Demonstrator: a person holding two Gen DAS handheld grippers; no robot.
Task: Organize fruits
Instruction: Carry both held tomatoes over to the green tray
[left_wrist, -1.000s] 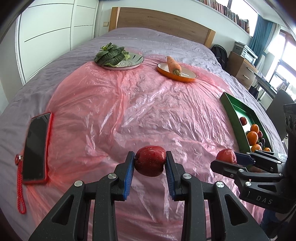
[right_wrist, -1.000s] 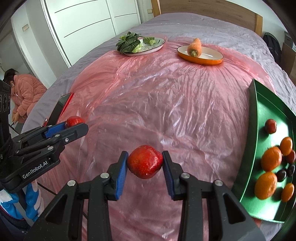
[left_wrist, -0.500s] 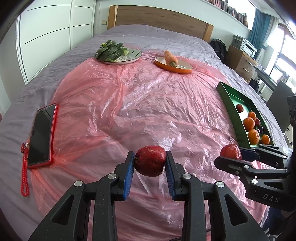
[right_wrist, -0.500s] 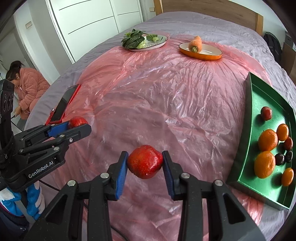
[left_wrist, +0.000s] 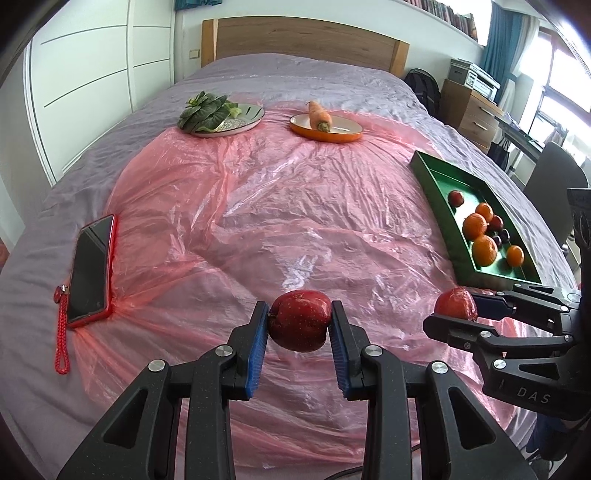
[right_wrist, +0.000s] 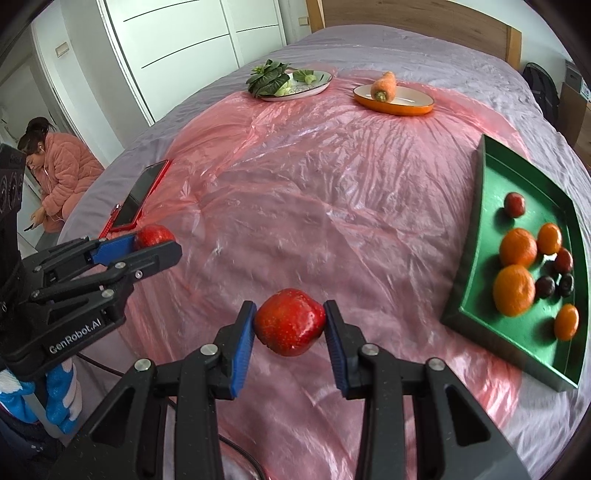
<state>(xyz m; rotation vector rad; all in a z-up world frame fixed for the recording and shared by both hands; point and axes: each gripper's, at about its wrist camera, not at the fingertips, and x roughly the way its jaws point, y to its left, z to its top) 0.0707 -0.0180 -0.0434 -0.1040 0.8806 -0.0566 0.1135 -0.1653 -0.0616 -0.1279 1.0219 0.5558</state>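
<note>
jaws on your left gripper (left_wrist: 299, 325) clamp a dark red apple (left_wrist: 300, 320); your right gripper (right_wrist: 290, 325) pinches a brighter red apple (right_wrist: 290, 322) the same way. you hold both above the pink plastic sheet (left_wrist: 258, 206), side by side. green tray (right_wrist: 480, 221) of oranges (right_wrist: 518, 246) and plums (right_wrist: 545, 286) sits to your right, red phone (left_wrist: 90, 266) to your left.

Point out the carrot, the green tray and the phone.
carrot (left_wrist: 318, 115), left wrist view, mid body.
green tray (right_wrist: 466, 254), right wrist view, near side wall.
phone (left_wrist: 90, 269), left wrist view, dark screen.
</note>
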